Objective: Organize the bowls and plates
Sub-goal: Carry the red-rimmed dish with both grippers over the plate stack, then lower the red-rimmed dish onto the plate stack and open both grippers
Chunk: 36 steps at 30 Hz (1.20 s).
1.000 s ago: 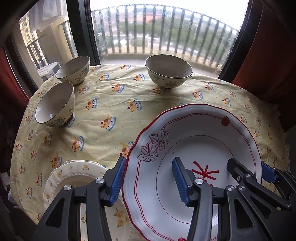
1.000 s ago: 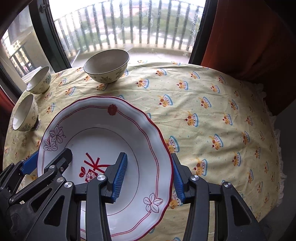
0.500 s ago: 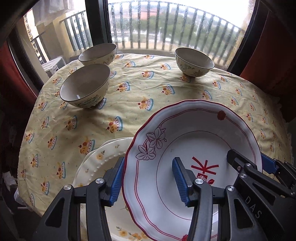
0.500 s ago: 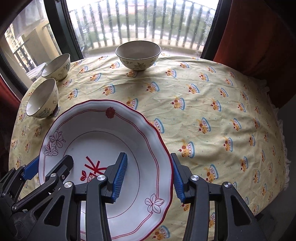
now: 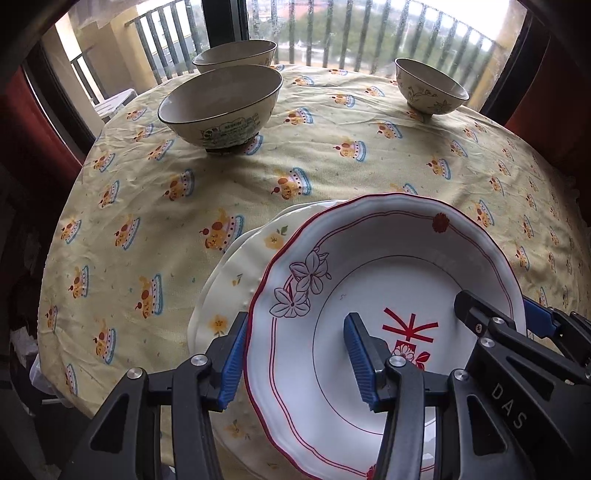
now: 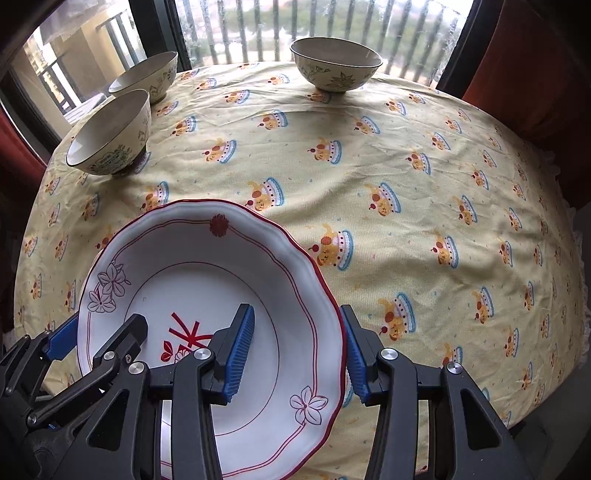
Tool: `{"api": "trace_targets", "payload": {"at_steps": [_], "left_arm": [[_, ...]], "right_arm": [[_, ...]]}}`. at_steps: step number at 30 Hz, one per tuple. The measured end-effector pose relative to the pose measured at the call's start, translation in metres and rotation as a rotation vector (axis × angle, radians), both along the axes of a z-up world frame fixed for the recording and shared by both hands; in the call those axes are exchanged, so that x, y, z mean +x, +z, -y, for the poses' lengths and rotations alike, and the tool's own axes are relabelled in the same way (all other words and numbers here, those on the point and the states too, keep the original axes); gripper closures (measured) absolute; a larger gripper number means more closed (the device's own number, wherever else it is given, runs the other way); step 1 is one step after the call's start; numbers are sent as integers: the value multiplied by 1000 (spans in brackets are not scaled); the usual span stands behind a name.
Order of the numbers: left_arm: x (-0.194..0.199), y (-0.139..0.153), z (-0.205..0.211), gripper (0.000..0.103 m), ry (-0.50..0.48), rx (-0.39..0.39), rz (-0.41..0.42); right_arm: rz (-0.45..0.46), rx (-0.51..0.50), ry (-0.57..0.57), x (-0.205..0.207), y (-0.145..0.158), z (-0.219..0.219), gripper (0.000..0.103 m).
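A white deep plate with a red rim and flower prints [image 5: 399,266] [image 6: 207,273] is held between both grippers. My left gripper [image 5: 295,360] is shut on its left rim, one pad inside and one outside. My right gripper [image 6: 295,354] is shut on its right rim the same way. The plate hangs over a cream plate with yellow flowers [image 5: 236,280] that lies on the table below; whether they touch I cannot tell. Three cream bowls stand further back: one near left [image 5: 221,103] [image 6: 110,133], one behind it [image 5: 236,55] [image 6: 144,79], one at the back [image 5: 430,90] [image 6: 336,66].
The round table has a yellow cloth with a cake pattern [image 5: 155,206] [image 6: 424,206]. A window with balcony railings [image 5: 332,33] runs behind the table. Red curtains [image 6: 535,74] hang at the sides. The table's edge drops off close to the left and front.
Both grippers have carried the red-rimmed plate leftward, so it now hangs over the cream plate. The bowls appear nearer and larger in both views.
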<state>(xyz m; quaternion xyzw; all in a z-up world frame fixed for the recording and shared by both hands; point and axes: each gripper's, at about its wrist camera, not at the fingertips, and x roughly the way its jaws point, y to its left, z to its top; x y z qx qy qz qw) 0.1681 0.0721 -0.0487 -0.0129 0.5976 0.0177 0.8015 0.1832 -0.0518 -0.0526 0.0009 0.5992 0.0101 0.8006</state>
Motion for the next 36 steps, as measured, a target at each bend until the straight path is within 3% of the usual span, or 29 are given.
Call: {"api": "trace_targets", "payload": {"at_steps": [13,17,19,22,35,36], "left_arm": [[-2,-1,2,50,-44,23,32],[-4,-1,4,50,-50,30,38],[-3,-1,4,50,-45,29,36],[-3,-1,4,50,-42,32,36],[-7,2,-10,50,-40,103,30],[-7,2,-9,50,-50,103,32]], "right_arm": [[5,54,-34,-3,-4,7,52],[36,52,-51,-7,9,14,53],[59,46,-42,-8,16,16,59],[71,25,-15,-7,18,14,80],[39,45,11,-8,6,-4,81],[35,60,12,-7,5,-5,86]]}}
